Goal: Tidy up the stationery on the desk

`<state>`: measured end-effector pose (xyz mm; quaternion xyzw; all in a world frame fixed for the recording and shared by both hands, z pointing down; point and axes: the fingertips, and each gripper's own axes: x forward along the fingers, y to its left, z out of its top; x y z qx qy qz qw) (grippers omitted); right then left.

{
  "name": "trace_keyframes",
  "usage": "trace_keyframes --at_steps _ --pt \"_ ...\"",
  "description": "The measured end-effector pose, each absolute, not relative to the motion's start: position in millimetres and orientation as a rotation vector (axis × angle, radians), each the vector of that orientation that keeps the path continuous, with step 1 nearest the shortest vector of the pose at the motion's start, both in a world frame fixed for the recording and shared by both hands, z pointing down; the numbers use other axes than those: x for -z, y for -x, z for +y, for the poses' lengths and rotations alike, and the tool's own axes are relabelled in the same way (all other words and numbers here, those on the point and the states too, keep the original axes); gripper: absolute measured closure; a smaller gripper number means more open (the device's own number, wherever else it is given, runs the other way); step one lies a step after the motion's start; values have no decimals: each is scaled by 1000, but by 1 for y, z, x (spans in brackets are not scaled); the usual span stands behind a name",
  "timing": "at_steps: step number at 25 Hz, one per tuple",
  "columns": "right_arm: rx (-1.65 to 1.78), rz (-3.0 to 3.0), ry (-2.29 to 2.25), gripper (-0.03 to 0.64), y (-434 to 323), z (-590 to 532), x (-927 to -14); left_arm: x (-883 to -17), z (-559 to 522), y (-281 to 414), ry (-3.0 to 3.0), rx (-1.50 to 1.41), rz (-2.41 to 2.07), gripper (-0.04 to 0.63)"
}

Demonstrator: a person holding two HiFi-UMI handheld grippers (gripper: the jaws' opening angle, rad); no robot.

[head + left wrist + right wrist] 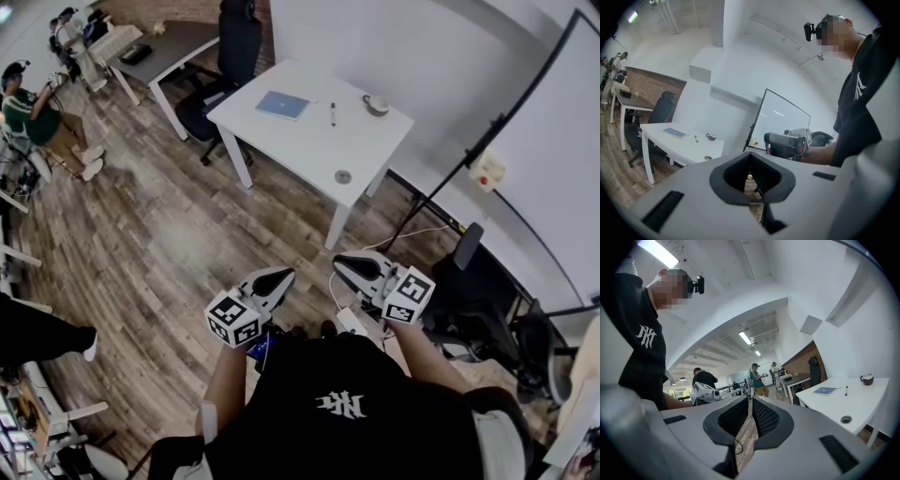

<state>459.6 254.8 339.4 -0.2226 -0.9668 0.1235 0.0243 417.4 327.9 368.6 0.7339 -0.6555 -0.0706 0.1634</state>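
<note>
Head view: left claw (279, 277) and right claw (345, 267), both clenched empty, hang side by side; well beyond them the tabletop (300, 150) carries a notebook (283, 105), pen (332, 114) and cup (376, 104).

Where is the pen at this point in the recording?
In the head view the pen lies on the white desk across the room, between the blue notebook on its left and the cup on its right.

Wood floor (187, 234), white wall (422, 47)
</note>
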Motion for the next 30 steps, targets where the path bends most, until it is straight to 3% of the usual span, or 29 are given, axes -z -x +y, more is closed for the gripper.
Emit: trace_keyframes --at_steps 30 --pt "-346 -2996 562 565 -390 247 -356 -391 351 -319 -2063 247 -1898 597"
